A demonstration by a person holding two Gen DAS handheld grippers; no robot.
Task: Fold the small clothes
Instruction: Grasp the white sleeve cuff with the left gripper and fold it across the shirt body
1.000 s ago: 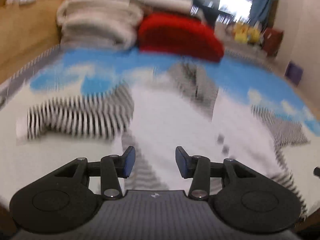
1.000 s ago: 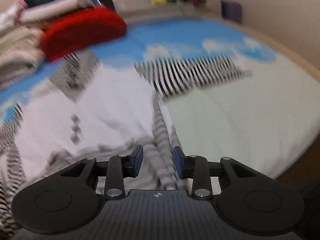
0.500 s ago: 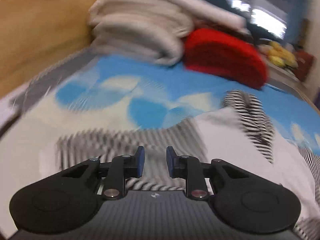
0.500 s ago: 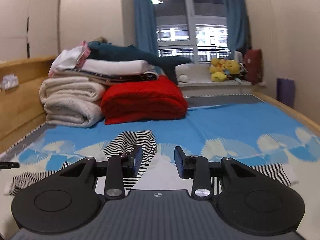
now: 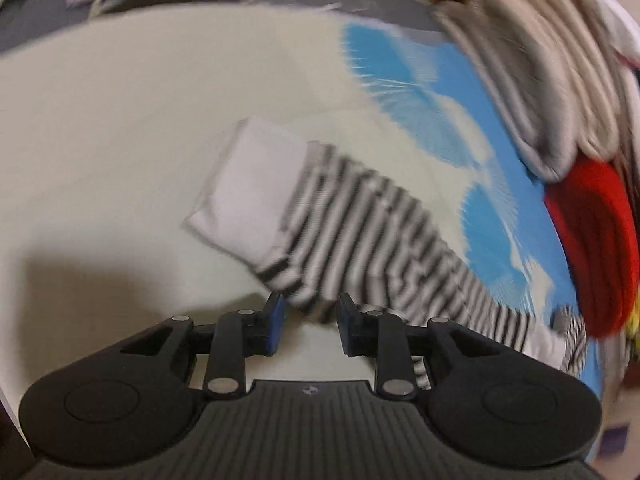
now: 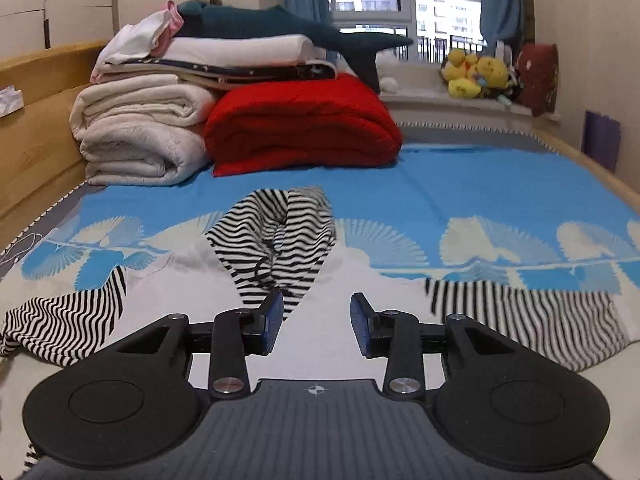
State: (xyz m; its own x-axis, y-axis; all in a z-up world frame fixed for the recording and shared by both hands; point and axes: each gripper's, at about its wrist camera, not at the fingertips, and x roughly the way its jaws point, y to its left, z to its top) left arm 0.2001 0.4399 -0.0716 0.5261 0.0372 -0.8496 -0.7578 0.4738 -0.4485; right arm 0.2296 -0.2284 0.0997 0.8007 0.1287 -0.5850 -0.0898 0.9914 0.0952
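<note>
On the bed [image 6: 500, 184], our top [image 6: 276, 240] lies spread. Left hand-held gripper [image 5: 308, 322] is opening, empty, above a sleeve [image 5: 360, 224]; right hand-held gripper [image 6: 316, 322] apart, empty. Risk: a shallow pinch slips off the cuff.

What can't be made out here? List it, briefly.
- Striped sleeve, left wrist view: motion blur smears it, so whether the opening left gripper touches it is unclear.
- Garment body, right wrist view: the right gripper hides its lower part.
- Yellow plush toys, right wrist view: too small to identify.
</note>
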